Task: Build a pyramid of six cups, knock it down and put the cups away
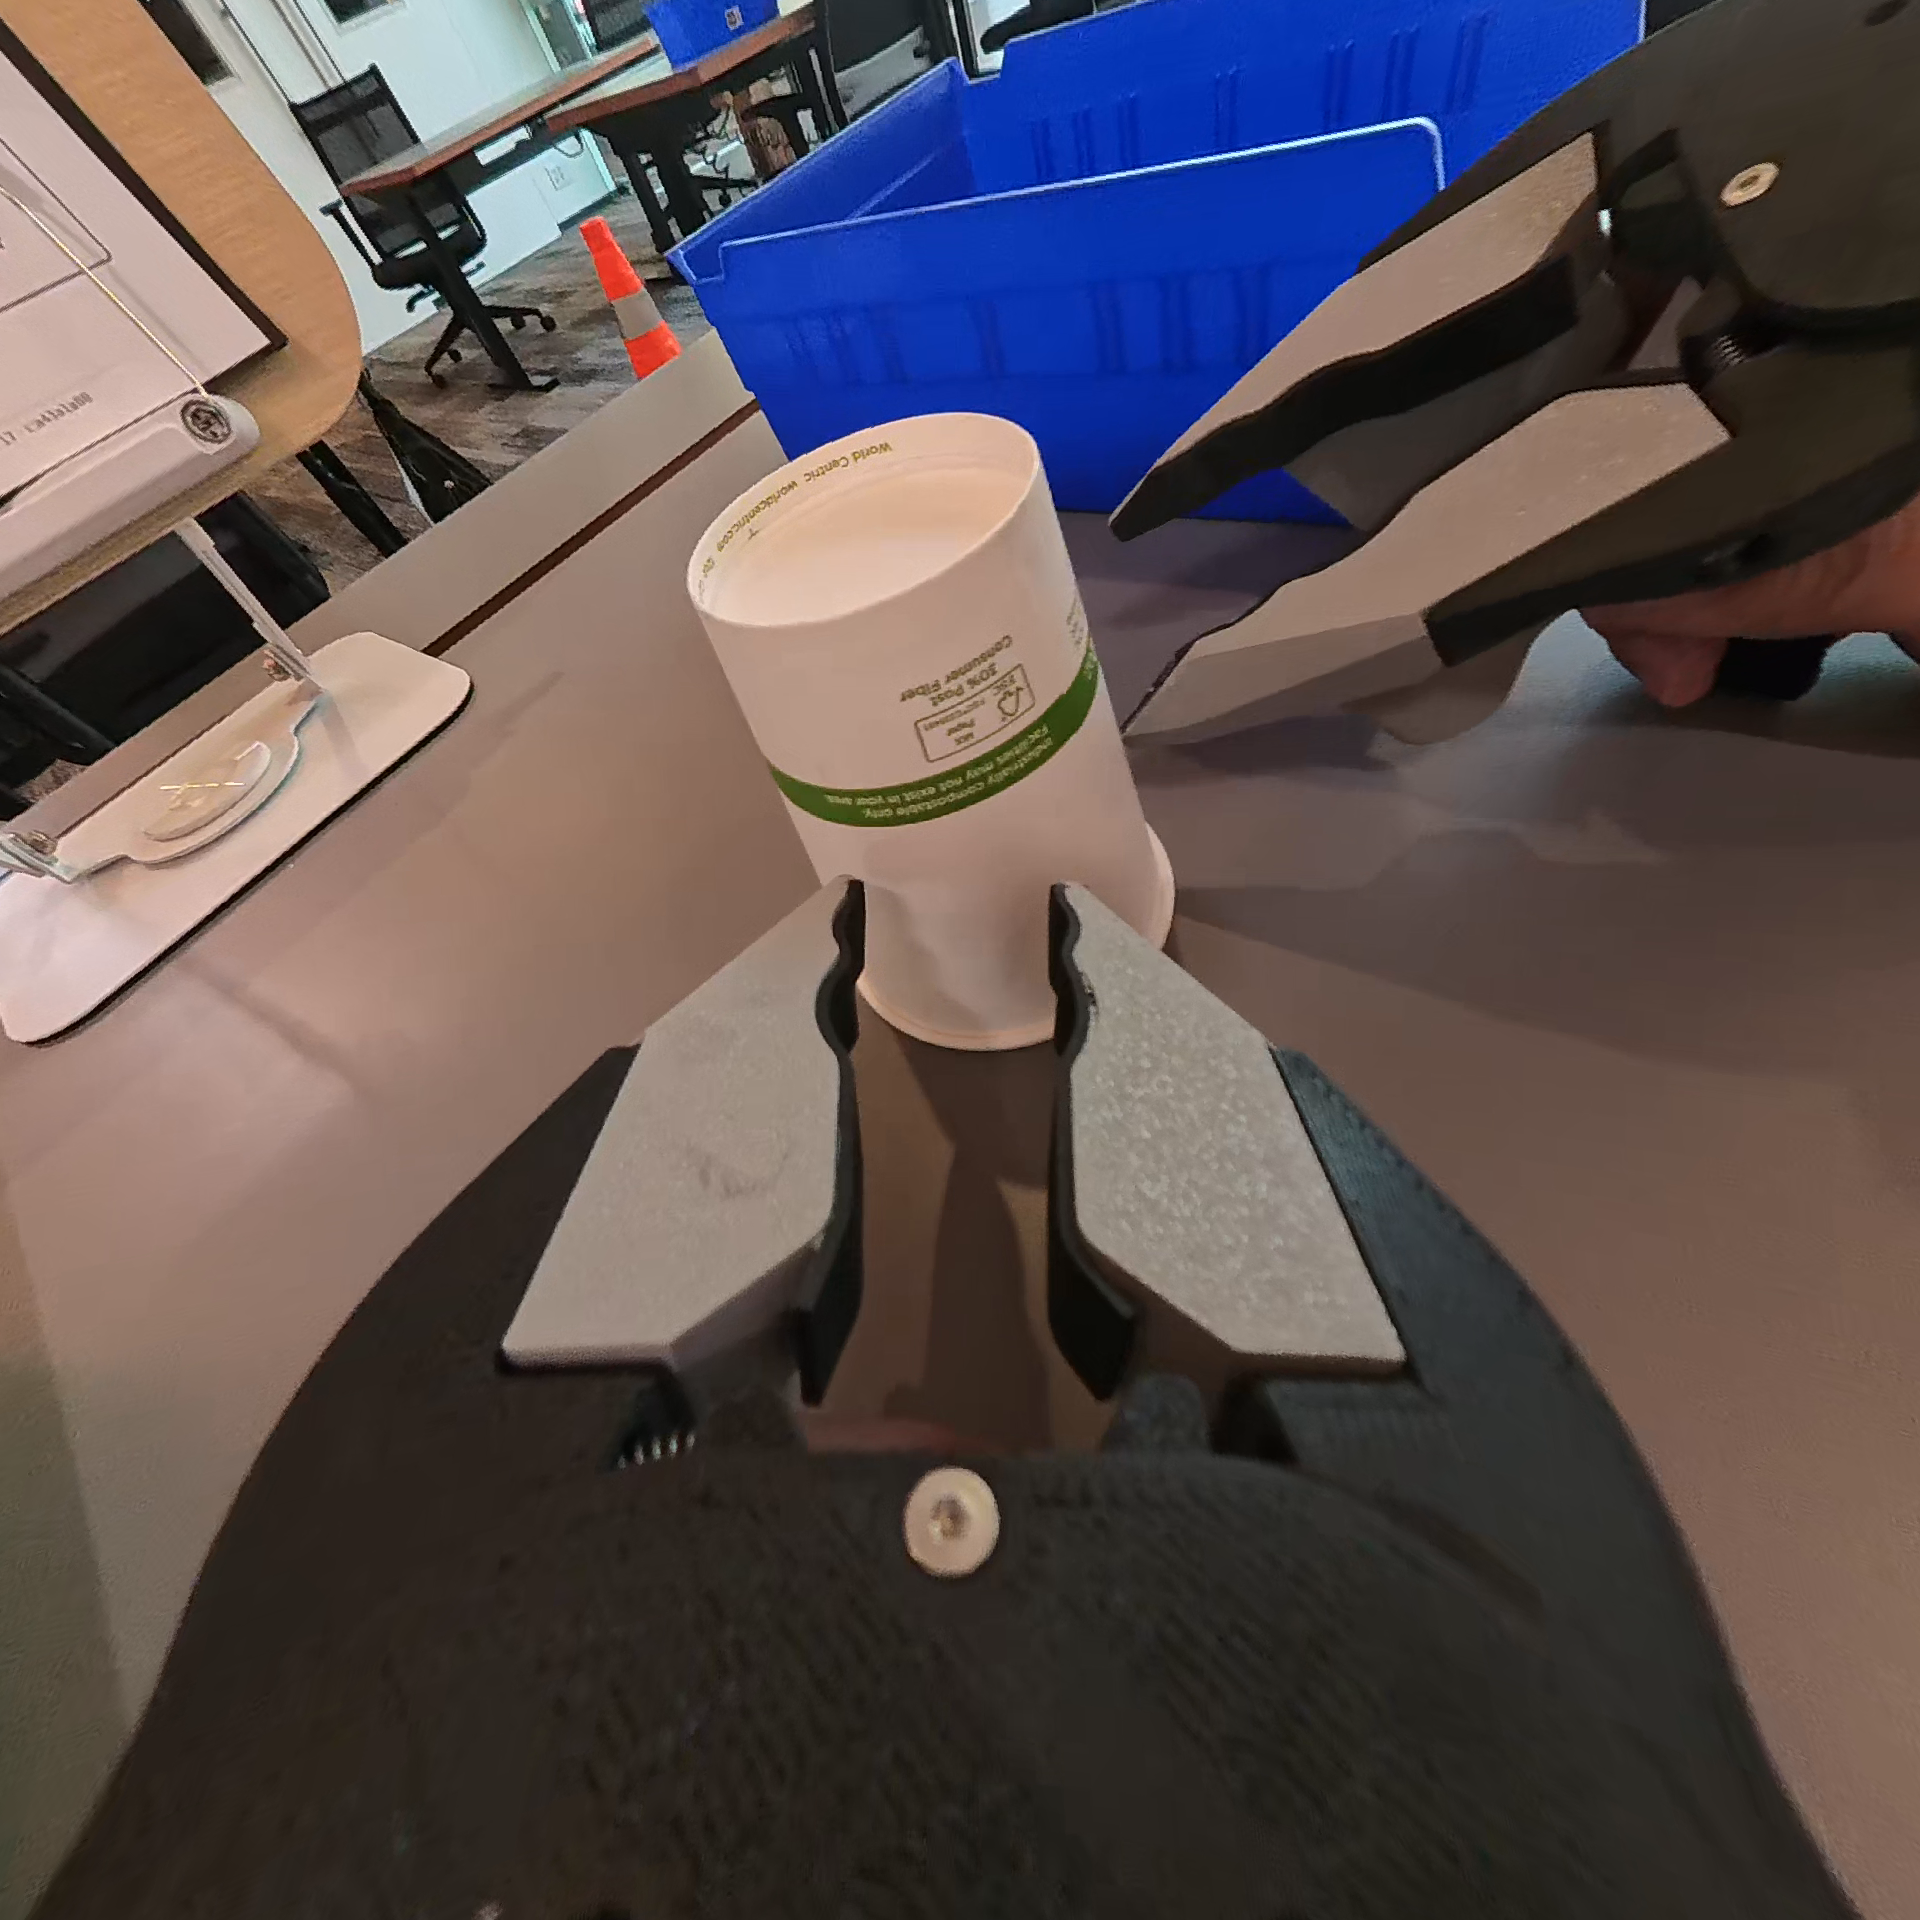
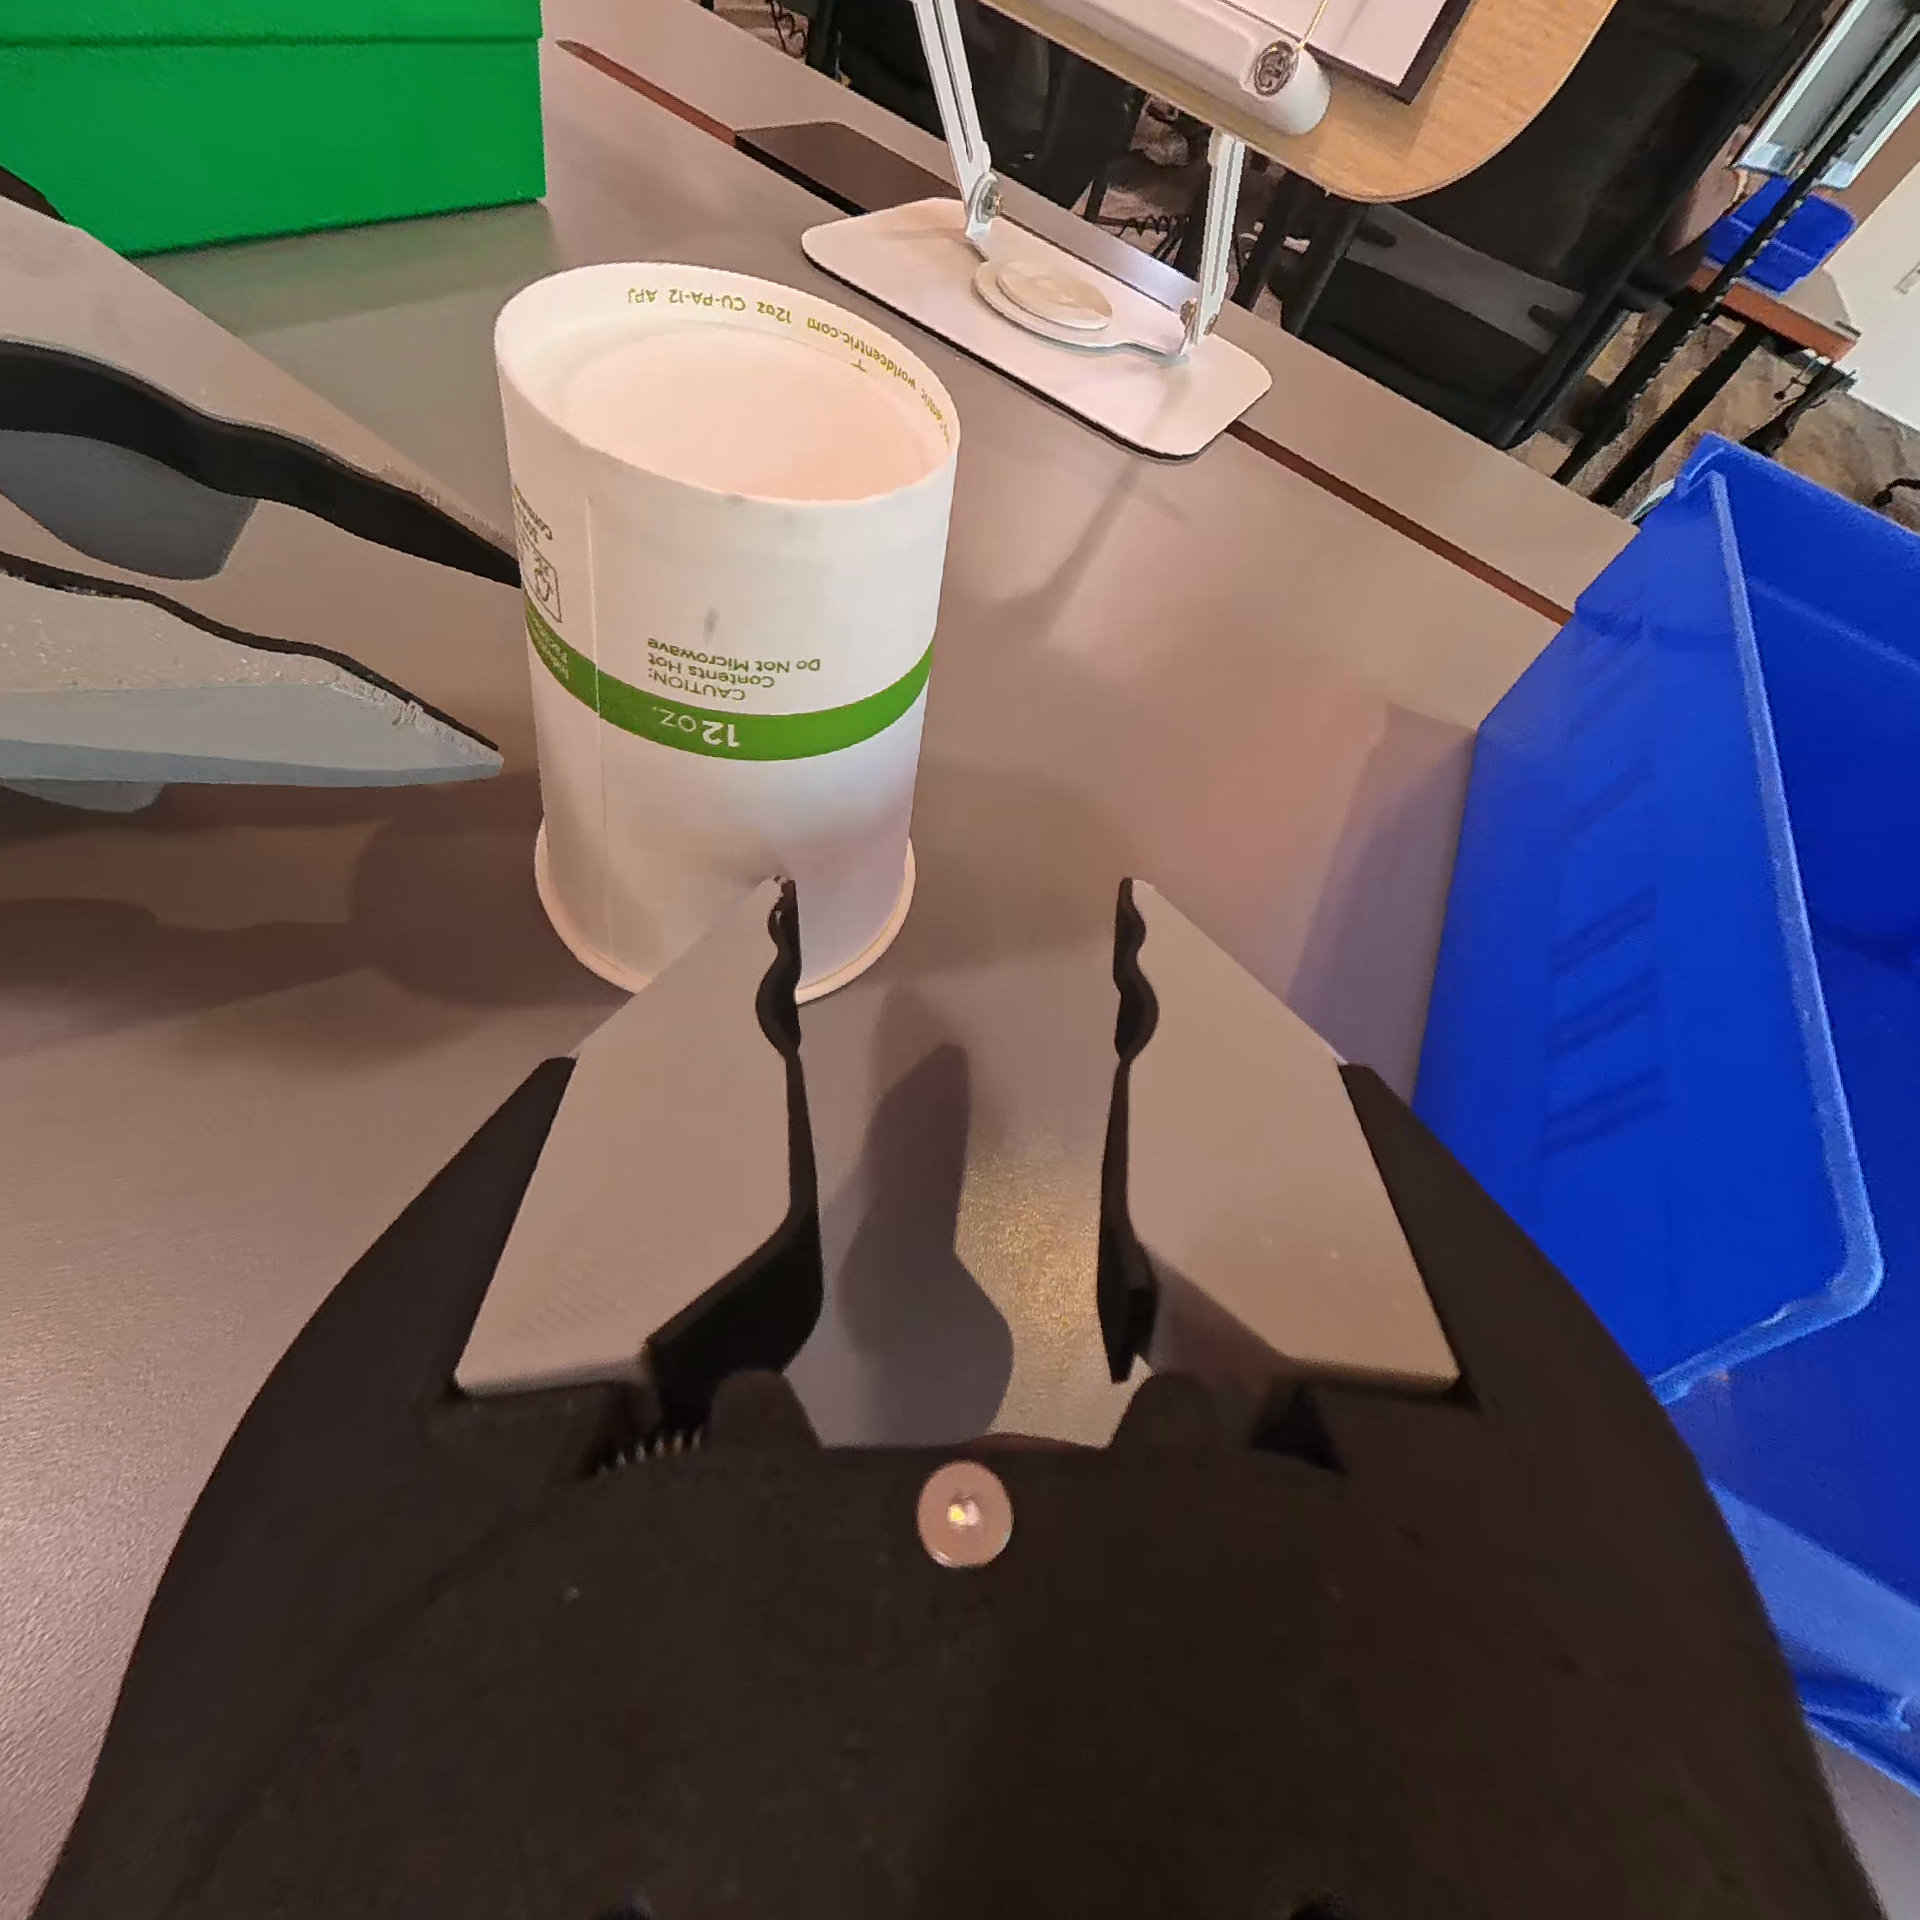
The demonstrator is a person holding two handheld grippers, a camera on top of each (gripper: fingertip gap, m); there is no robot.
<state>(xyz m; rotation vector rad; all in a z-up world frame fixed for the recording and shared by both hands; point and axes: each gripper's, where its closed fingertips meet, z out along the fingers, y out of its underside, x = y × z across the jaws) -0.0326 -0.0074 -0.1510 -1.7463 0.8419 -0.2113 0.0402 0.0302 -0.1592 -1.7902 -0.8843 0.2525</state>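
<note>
A white paper cup with a green band (image 1: 914,717) stands upside down on the grey table (image 1: 364,1195). My left gripper (image 1: 956,909) is open, its fingertips right at the cup's lower rim on the near side, not closed on it. My right gripper (image 1: 1138,623) is open and empty, just right of the cup and low over the table. In the right wrist view the cup (image 2: 727,623) is ahead and to the left of my right gripper (image 2: 954,899). The left gripper (image 2: 497,665) comes in from the left, its tips at the cup's side.
A blue bin (image 1: 1039,312) stands just behind the cup; it is at the right in the right wrist view (image 2: 1662,935). A white stand base (image 1: 239,790) sits on the left, a green box (image 2: 270,125) farther off. A hand (image 1: 1766,613) holds the right gripper.
</note>
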